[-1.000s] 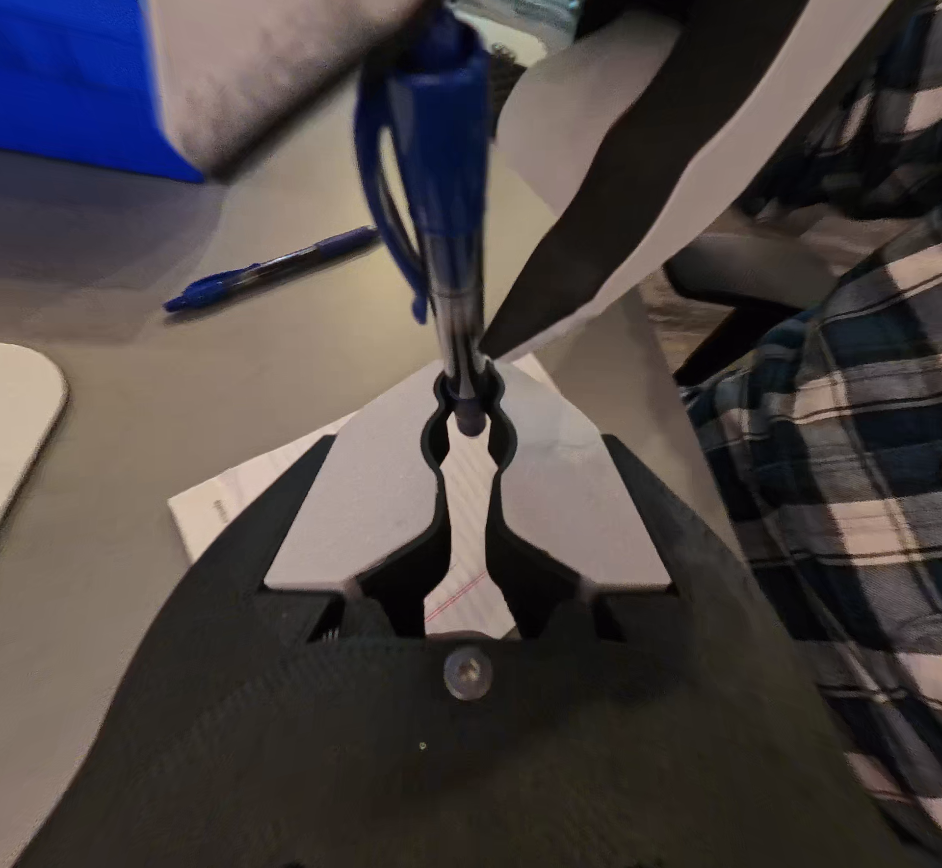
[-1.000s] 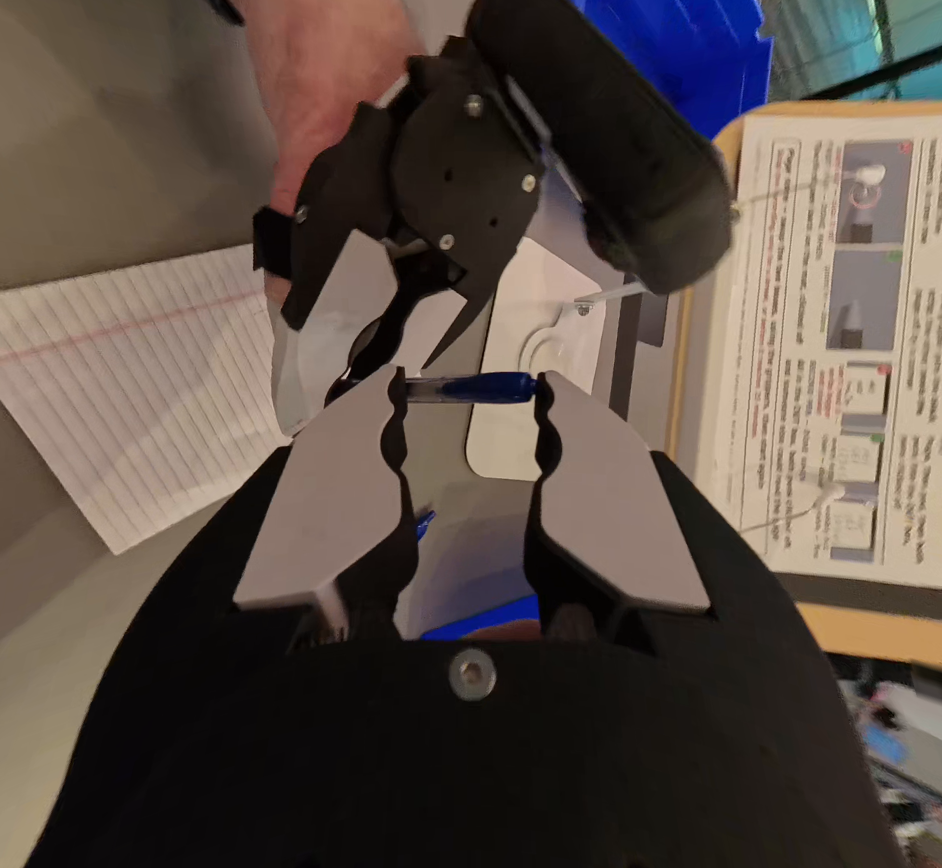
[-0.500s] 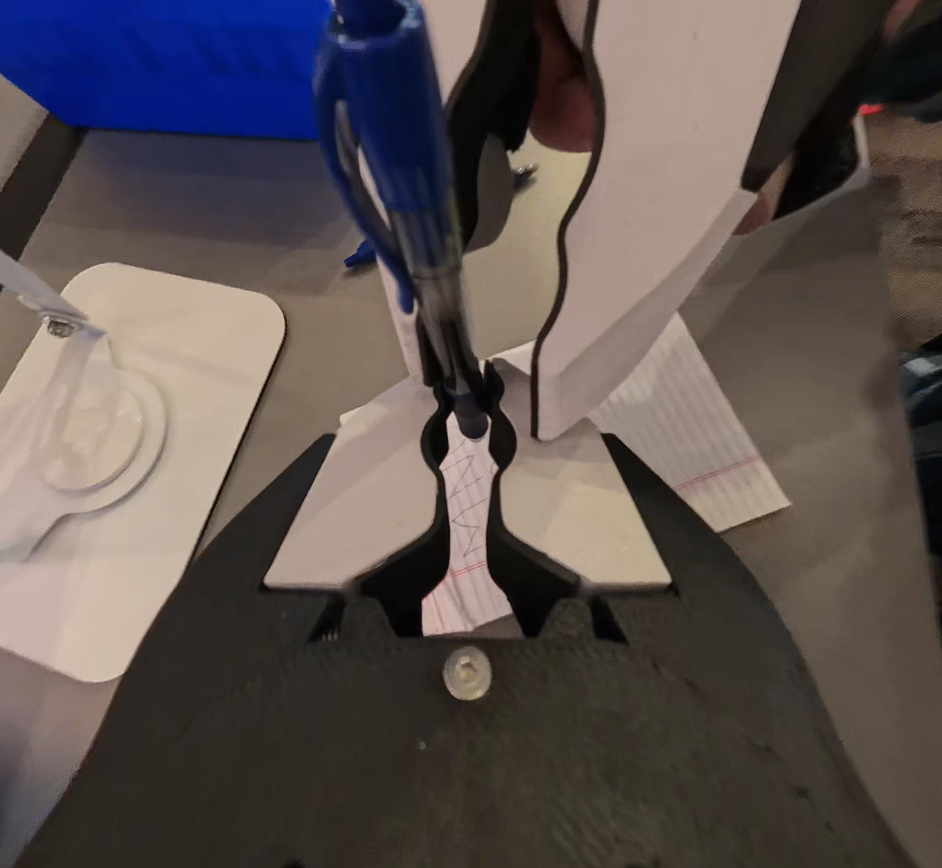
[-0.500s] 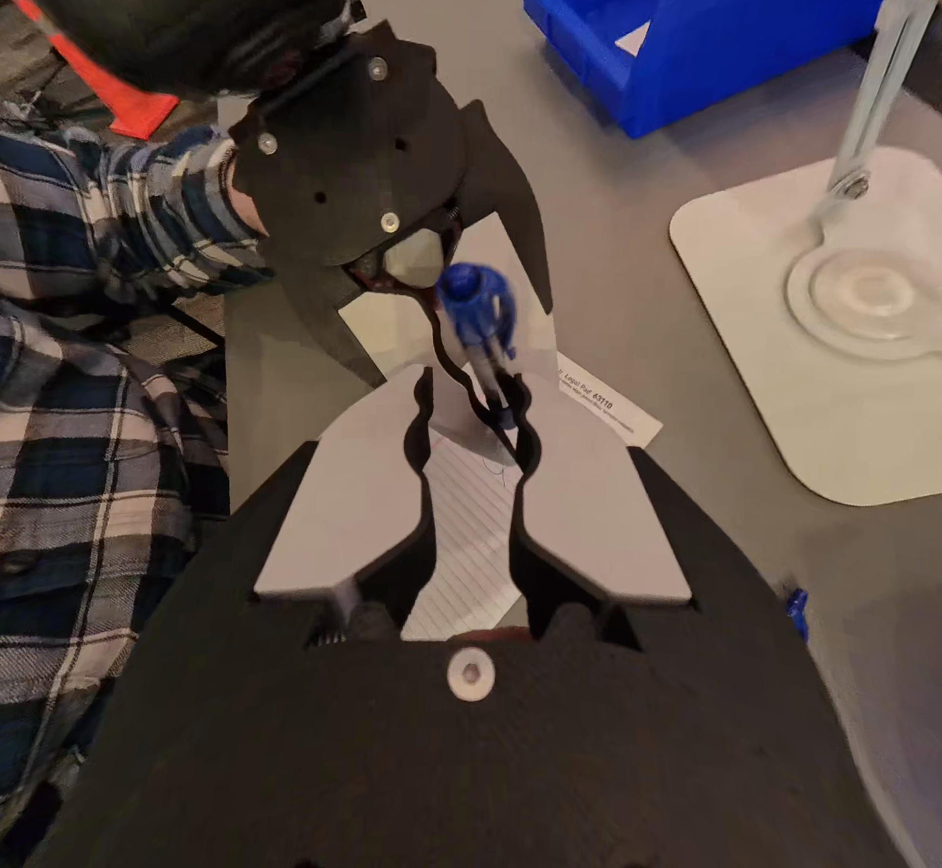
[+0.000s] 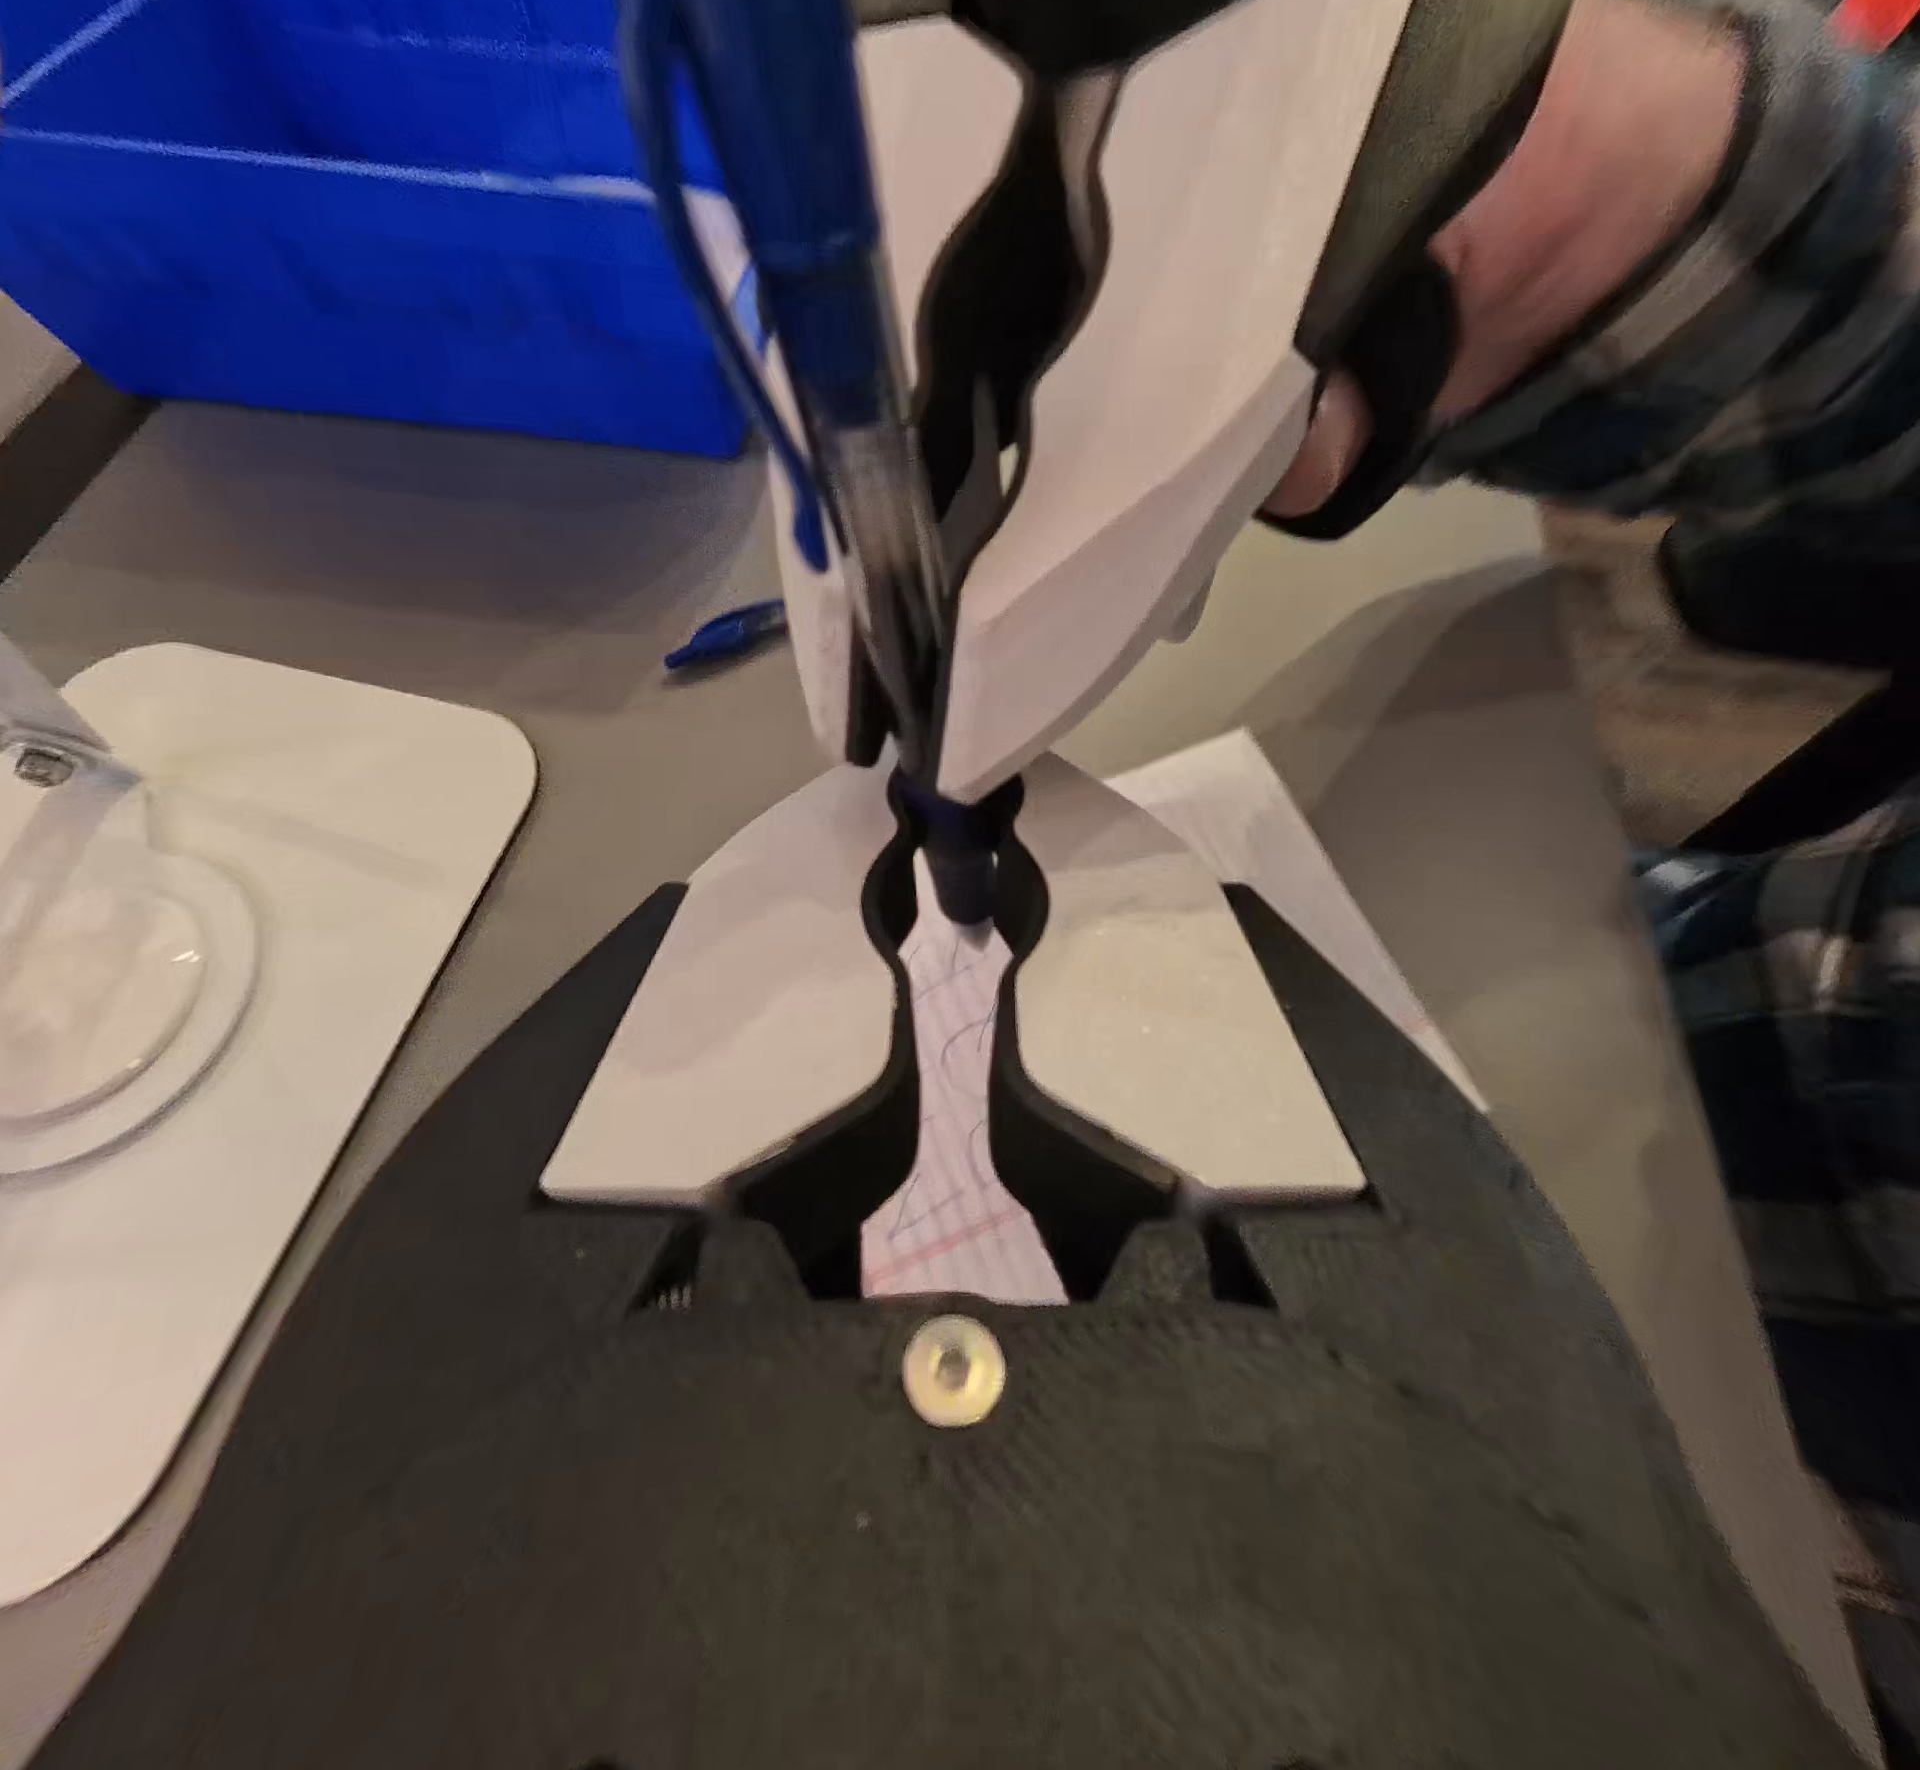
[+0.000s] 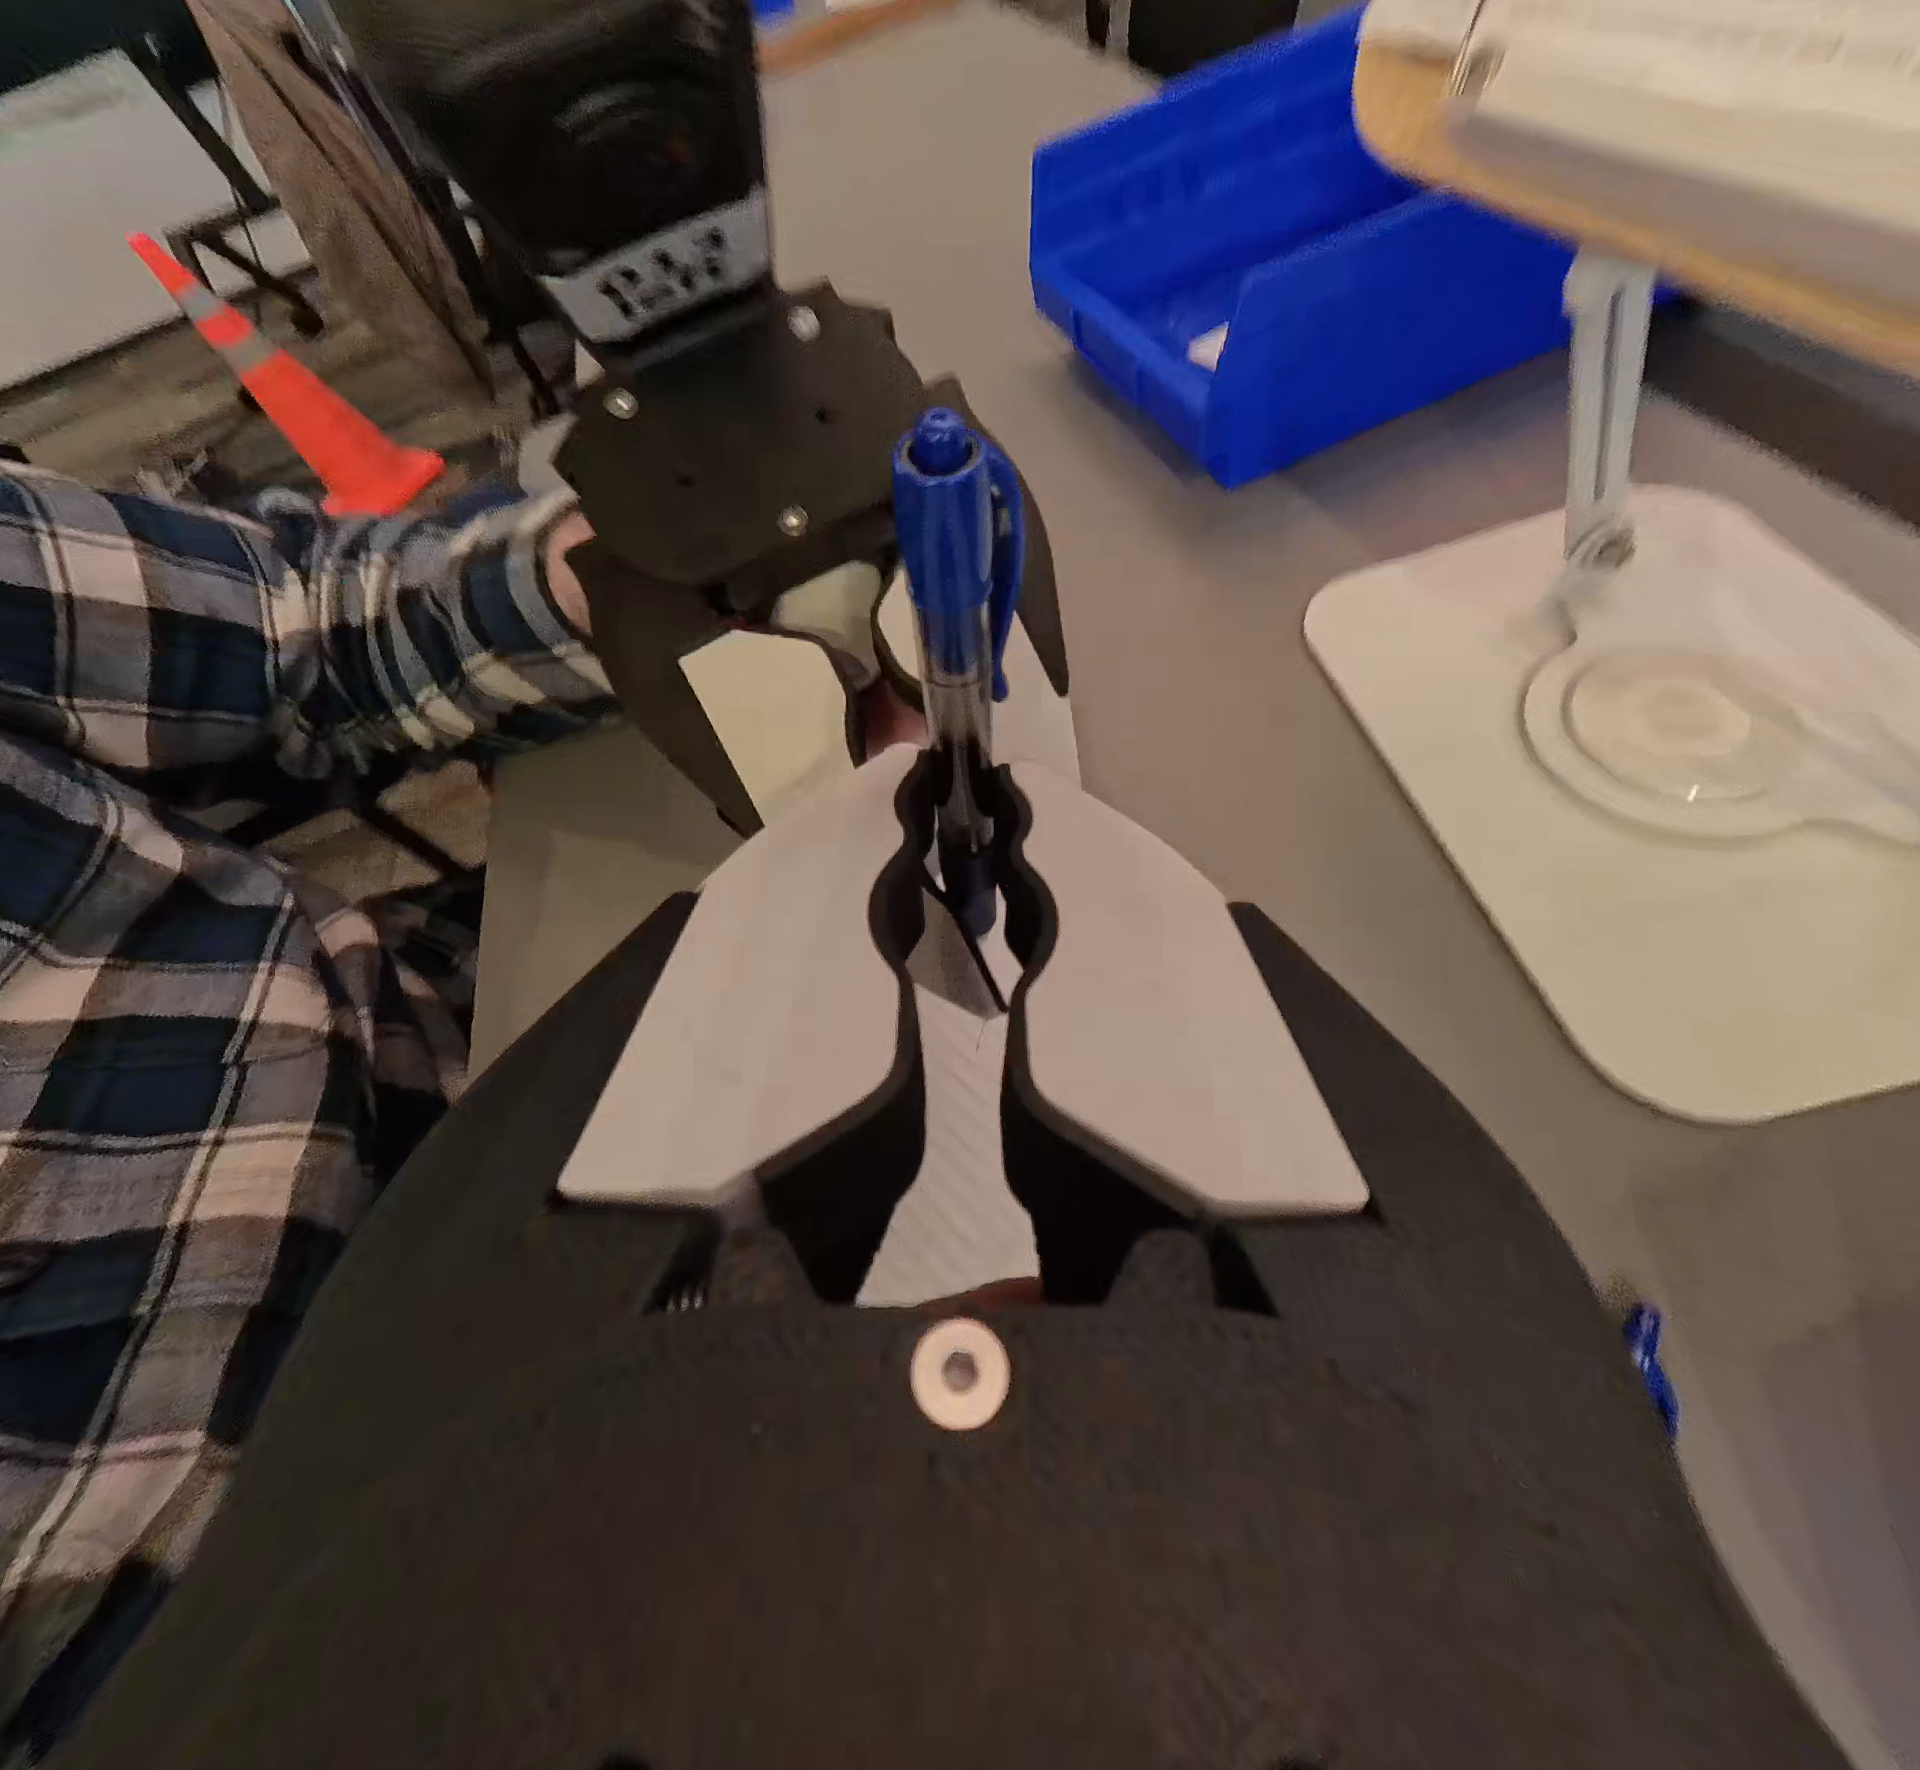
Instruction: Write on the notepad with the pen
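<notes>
Both tongs clamp the same blue pen [image 6: 961, 640], which stands nearly upright over the lined notepad [image 5: 951, 1086] on the grey table [image 5: 416, 536]. The left tongs [image 5: 956, 821] pinch its dark grip near the tip; the right tongs [image 6: 961, 811] close on the clear barrel just above. Blue scribbles mark the page.

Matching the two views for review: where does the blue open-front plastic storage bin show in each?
Left wrist view: blue open-front plastic storage bin fills the upper left, behind the upright blue pen.
Right wrist view: bin at upper right, beyond that pen.
Shared landmark: the pen.
</notes>
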{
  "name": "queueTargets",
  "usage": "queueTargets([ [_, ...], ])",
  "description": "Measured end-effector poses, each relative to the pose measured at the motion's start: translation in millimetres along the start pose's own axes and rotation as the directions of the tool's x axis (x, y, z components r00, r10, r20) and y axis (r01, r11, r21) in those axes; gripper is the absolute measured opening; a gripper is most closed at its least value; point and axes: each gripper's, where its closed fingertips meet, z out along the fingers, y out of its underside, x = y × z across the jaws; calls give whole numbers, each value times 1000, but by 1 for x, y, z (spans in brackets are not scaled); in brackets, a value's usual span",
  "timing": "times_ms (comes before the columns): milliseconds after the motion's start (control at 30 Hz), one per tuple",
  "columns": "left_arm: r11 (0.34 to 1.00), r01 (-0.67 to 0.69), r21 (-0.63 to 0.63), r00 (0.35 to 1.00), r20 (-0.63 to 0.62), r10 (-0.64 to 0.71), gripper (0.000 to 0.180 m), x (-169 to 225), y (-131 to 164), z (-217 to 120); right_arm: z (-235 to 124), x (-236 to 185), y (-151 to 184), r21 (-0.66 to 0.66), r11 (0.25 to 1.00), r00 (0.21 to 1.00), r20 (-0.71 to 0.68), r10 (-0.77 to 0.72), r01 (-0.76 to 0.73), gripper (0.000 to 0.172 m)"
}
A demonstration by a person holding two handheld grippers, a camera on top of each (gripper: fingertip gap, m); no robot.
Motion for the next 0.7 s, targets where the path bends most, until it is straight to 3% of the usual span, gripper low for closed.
queueTargets([
  [33,999,24,33,999,-30,-23,9,2,-4,-2,-2,0,-7,61,998,1000,-3,-14,14,10],
  [100,999,24,32,999,-41,-22,9,4,-5,-2,-6,4,-23,170,985,1000,-16,-11,14,31],
  [167,999,23,48,998,-55,-21,9,10,-10,-1,-10,2,-38,255,967,1000,-2,-29,28,42],
  [267,997,49,58,995,-93,-43,9,16,-12,1,-10,-3,-47,298,954,998,33,-49,37,35],
  [367,992,95,82,986,-142,-82,9,20,-14,3,-8,-8,-49,320,946,995,66,-69,45,13],
  [633,991,110,76,983,-155,-97,9,19,-13,1,-2,-11,-53,345,938,994,97,-55,19,18],
  [700,993,99,66,986,-141,-89,9,18,-11,2,-2,-14,-54,340,939,992,91,-83,48,11],
])
